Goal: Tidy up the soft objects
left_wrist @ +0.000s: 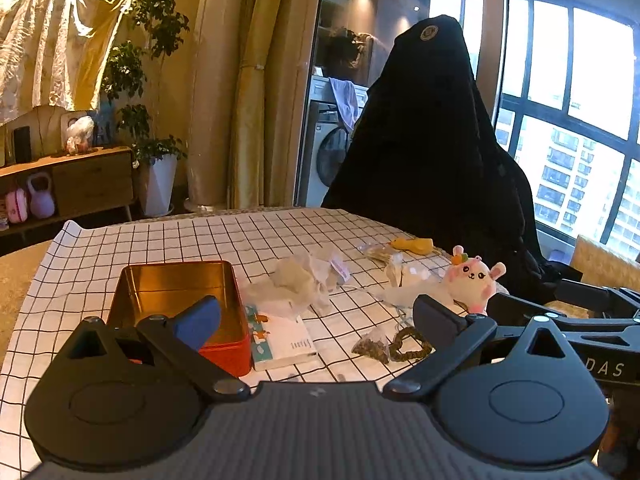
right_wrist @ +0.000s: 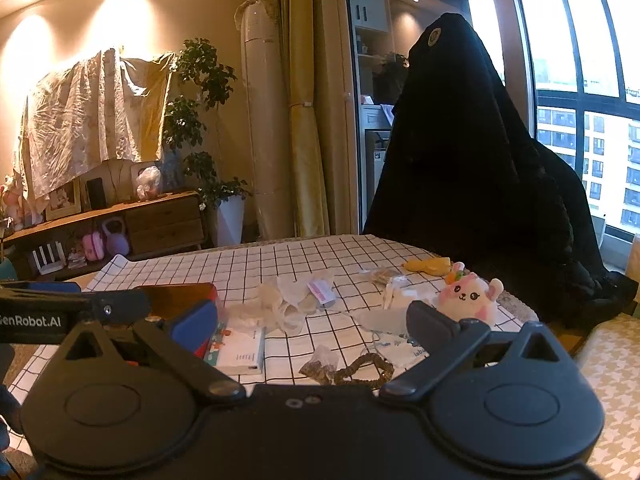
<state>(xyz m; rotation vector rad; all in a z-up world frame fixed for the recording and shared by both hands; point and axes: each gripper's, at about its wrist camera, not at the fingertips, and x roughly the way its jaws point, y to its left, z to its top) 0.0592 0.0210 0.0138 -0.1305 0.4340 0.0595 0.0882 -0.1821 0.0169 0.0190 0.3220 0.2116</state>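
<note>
Left wrist view: my left hand-held gripper (left_wrist: 316, 312) is wide open, empty; the open gold-lined red tin box (left_wrist: 180, 304) holds nothing, pink-white plush bunny (left_wrist: 474, 282) lies loose on the checked-cloth surface (left_wrist: 120, 240). Right wrist view: right hand-held gripper (right_wrist: 312, 320) equally wide, empty, crumpled white gauze bags (right_wrist: 288, 300) unsorted, so I judge sorting not started.

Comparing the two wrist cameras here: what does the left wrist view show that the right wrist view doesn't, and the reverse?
Only the left wrist view shows the tin's empty gold interior, and the right gripper's body at its right edge. Only the right wrist view shows the left gripper's body at its left edge and a white router under the sideboard. Both show the open left gripper, the open right gripper, the checked tablecloth, bunny plush, leaflet, scrunchie and yellow soft toy.
</note>
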